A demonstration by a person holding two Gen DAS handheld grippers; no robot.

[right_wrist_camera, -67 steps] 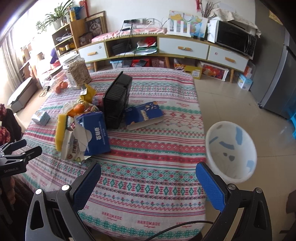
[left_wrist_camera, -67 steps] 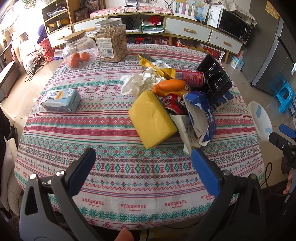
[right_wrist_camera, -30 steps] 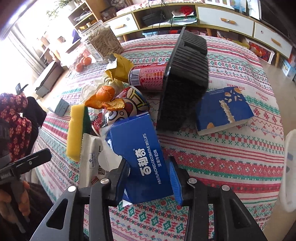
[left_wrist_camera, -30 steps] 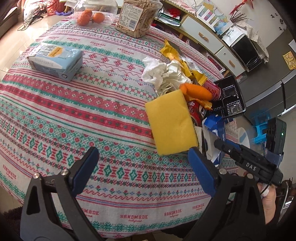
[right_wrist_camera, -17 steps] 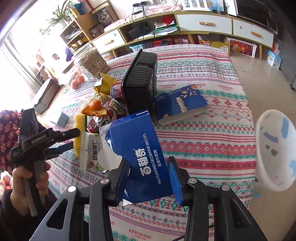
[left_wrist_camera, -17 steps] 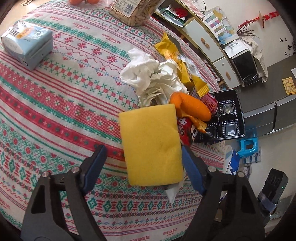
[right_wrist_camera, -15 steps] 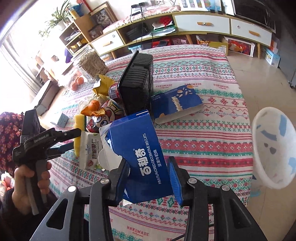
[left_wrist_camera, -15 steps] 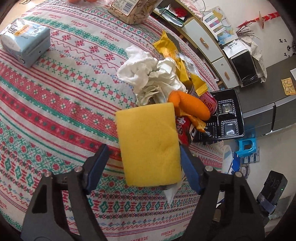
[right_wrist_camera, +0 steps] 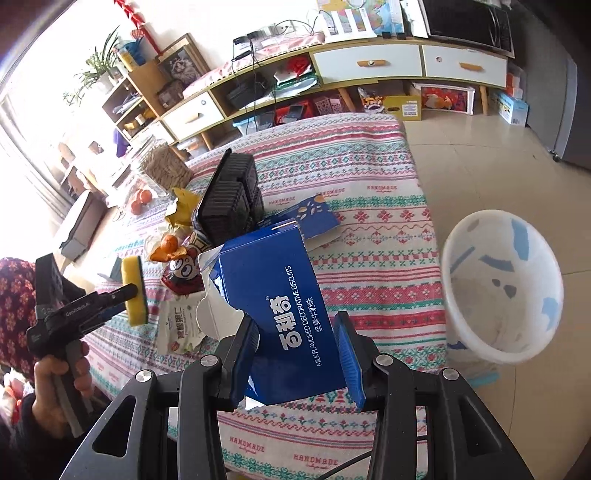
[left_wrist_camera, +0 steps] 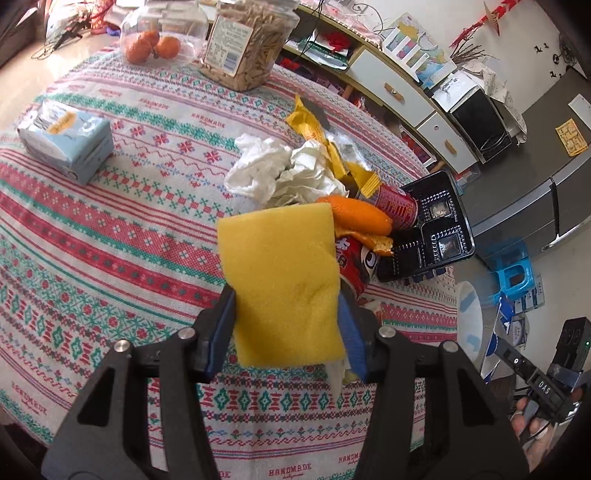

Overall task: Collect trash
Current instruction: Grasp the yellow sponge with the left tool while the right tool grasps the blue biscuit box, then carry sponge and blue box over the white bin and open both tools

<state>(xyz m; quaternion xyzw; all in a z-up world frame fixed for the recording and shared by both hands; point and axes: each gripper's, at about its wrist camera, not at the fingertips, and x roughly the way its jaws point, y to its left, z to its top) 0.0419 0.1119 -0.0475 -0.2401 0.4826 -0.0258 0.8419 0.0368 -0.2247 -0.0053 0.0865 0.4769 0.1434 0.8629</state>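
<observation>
Our left gripper has the yellow sponge between its blue pads, and its jaws are closing on it; the pads already press the sponge's sides, pinching its lower half narrower. From the right wrist view we see that sponge edge-on, raised above the near left edge of the tabletop, with a dark green backing.

Our right gripper is clamped on the blue biscuit box, whose torn flap hangs open at its left side. We hold the box in the air near the tabletop's near right corner, with the white bin standing on the floor just off the right edge.

Under the sponge, on the striped tablecloth, we make out a white wrapper, then a red snack bag, orange peel and a red can. A black plastic tray leans among them towards the right edge; what it leans on we cannot quite tell.

Further in lie crumpled tissues and a yellow wrapper. A pale blue tissue pack sits alone by the left edge. At the far edge stand a jar of oranges and a jar of nuts.
</observation>
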